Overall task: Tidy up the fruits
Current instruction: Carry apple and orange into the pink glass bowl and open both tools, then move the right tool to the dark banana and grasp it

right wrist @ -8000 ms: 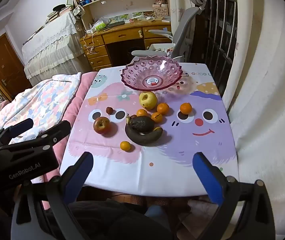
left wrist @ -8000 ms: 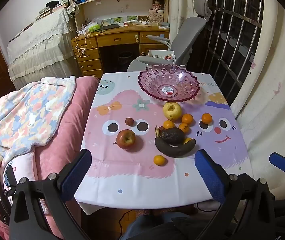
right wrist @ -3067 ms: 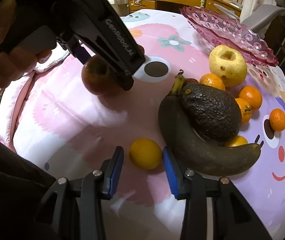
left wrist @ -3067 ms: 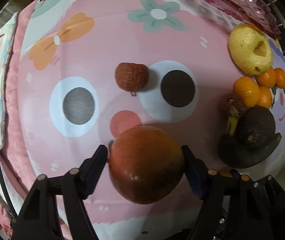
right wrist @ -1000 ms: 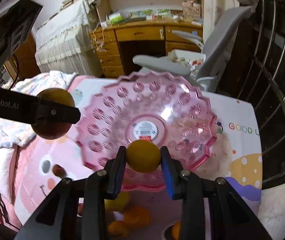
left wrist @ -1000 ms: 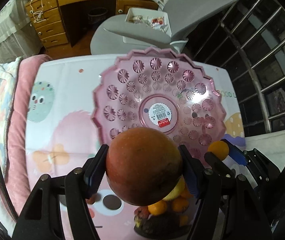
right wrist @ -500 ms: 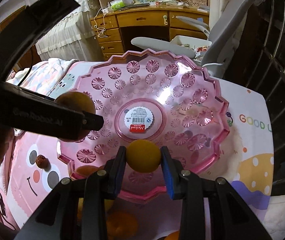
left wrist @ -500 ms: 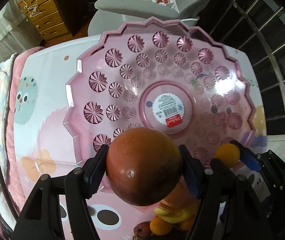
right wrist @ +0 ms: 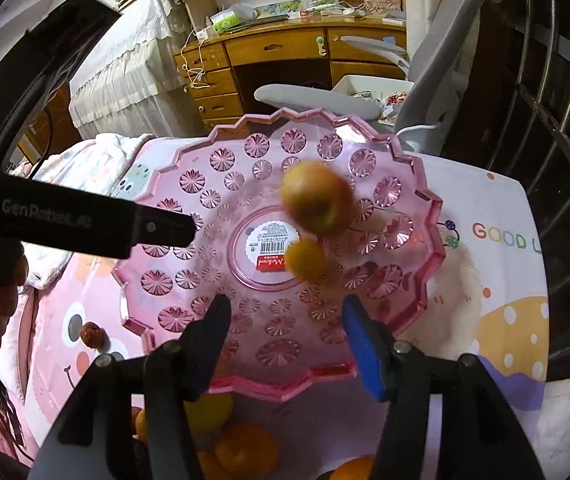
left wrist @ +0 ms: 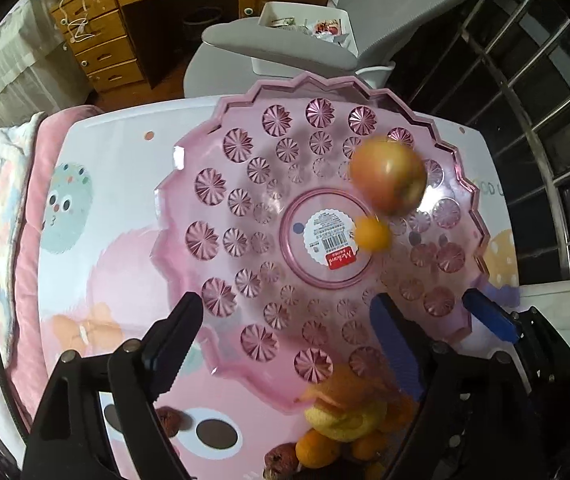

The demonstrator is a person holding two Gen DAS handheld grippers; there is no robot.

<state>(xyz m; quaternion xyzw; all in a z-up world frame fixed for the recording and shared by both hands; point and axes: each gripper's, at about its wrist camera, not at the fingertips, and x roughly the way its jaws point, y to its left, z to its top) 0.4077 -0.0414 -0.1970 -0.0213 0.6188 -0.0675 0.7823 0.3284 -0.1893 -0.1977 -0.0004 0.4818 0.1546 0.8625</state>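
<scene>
Blurred apple [left wrist: 388, 179], perhaps loose, in bowl [left wrist: 221, 148]

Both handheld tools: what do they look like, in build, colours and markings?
Each tool is matte black plastic with two angular fingers fixed by silver screws. The left tool and the right tool each show a blue pad on one finger; the opposite finger looks black. From the right wrist view, the left tool's side reads "GenRobot.AI" in grey lettering. A black cable runs beside the left tool.

Warm indoor light, fisheye-bent dark edges, apple [left wrist: 388, 178] motion-blurred, bowl [left wrist: 189, 184] glare
</scene>
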